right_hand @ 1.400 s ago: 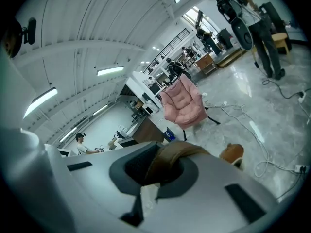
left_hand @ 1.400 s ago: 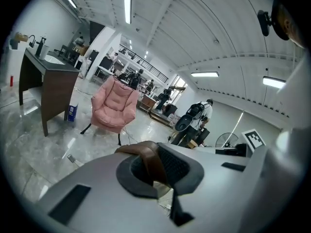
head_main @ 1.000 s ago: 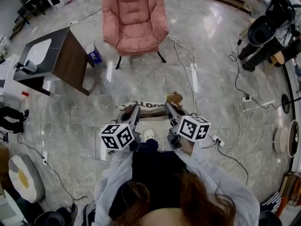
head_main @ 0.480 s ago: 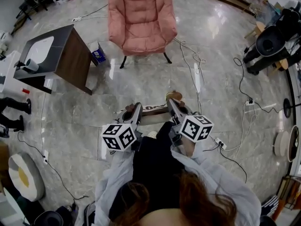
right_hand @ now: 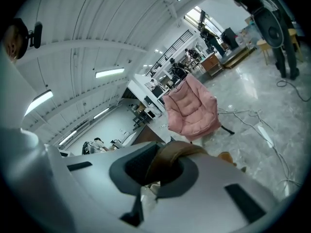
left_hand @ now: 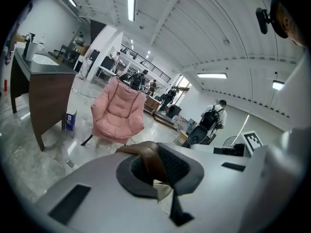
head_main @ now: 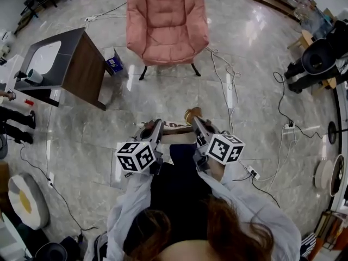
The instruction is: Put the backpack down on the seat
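Observation:
A pink padded armchair (head_main: 166, 23) stands on the marble floor ahead of me, its seat bare. Between my two grippers hangs the pale backpack (head_main: 175, 126), printed with dark letters, its brown top (head_main: 191, 113) showing just beyond. My left gripper (head_main: 154, 128) is shut on a brown strap (left_hand: 149, 160). The right gripper (head_main: 197, 125) is shut on the other brown strap (right_hand: 171, 160). Both gripper views look over the jaws at the armchair (left_hand: 118, 111) (right_hand: 192, 108) a few steps away. Most of the bag is hidden below the jaws.
A dark wooden table with a white top (head_main: 60, 64) stands left of the chair, a blue box (head_main: 113, 63) at its foot. White cables (head_main: 228, 86) run across the floor on the right, with a power strip (head_main: 251, 172). Black equipment (head_main: 321, 58) stands far right.
The armchair has drawn a little closer and more central in the head view. Both grippers keep their hold on the straps and carry the backpack forward.

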`<state>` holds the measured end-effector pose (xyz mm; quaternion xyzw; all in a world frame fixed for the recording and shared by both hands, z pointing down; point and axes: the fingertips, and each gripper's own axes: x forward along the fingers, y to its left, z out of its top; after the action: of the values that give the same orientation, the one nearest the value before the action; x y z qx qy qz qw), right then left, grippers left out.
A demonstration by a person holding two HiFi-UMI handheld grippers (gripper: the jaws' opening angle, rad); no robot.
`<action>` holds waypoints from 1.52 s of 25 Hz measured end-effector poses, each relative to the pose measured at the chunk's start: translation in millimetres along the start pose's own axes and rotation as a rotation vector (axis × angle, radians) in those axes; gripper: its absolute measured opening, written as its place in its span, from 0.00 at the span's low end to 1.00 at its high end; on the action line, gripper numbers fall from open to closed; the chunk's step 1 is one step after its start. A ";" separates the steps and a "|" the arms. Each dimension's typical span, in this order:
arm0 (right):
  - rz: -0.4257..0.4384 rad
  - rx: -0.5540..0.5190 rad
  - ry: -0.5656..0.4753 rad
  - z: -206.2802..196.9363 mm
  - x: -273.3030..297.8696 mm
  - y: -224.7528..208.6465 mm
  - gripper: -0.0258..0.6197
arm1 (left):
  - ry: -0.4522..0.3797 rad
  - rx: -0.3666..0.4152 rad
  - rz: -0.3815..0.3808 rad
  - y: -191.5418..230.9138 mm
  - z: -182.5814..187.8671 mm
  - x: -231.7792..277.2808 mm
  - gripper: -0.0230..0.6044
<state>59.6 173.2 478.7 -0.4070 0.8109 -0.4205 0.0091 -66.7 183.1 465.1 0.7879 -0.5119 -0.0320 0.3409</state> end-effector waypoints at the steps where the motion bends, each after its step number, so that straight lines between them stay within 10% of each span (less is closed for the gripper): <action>1: 0.001 0.012 0.001 6.3 7.7 -3.6 0.05 | 0.006 0.003 0.002 3.3 4.2 8.2 0.06; 38: 0.112 -0.031 -0.059 209.0 150.4 -49.8 0.05 | -0.141 0.040 0.001 25.6 166.0 194.9 0.06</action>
<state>66.1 -83.8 427.3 -0.3735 0.8381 -0.3944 0.0503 -60.7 -68.3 410.8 0.7900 -0.5356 -0.0771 0.2883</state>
